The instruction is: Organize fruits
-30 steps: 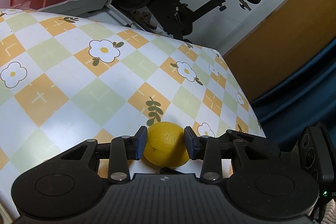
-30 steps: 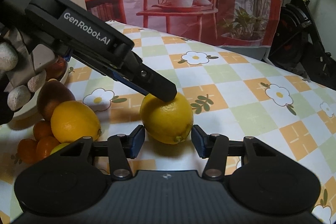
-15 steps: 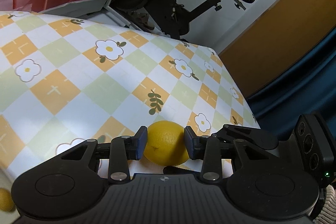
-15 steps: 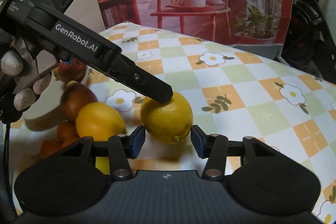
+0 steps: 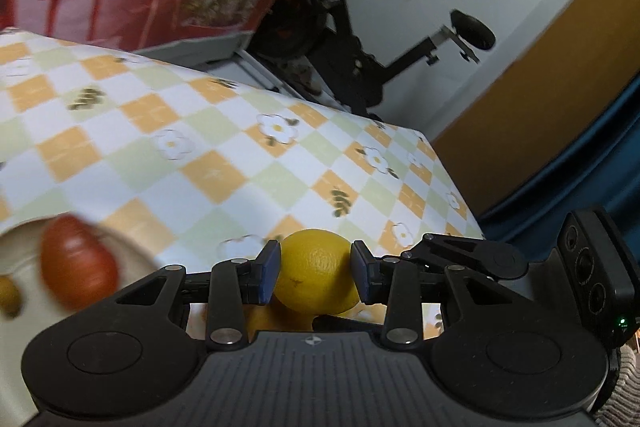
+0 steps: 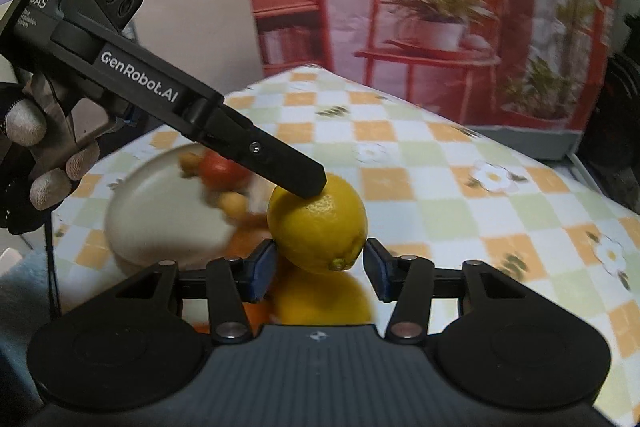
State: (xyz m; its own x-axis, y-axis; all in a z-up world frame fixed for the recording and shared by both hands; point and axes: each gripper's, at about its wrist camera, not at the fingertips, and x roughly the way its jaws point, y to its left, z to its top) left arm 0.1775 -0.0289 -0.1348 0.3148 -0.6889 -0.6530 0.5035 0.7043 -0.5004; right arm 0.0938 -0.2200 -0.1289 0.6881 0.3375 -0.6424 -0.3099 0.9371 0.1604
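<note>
Above tablecloth (image 5: 208, 155), both hand-held grippers clamp lemon (image 5: 316, 275).

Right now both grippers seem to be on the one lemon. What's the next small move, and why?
Probably carry the lemon on toward the cream plate and lower it there. Both the left gripper and the right gripper clamp it clear of the tablecloth, and the plate, already holding a red fruit, has bare room.

Left gripper (image 5: 316, 273) angled downward, blue pads closed on both sides of a lemon (image 5: 316, 277). Right gripper (image 6: 320, 269) also angled downward, fingers beside the same lemon, contact unclear. Gloved hand (image 6: 28, 163) gripping the left handle.
</note>
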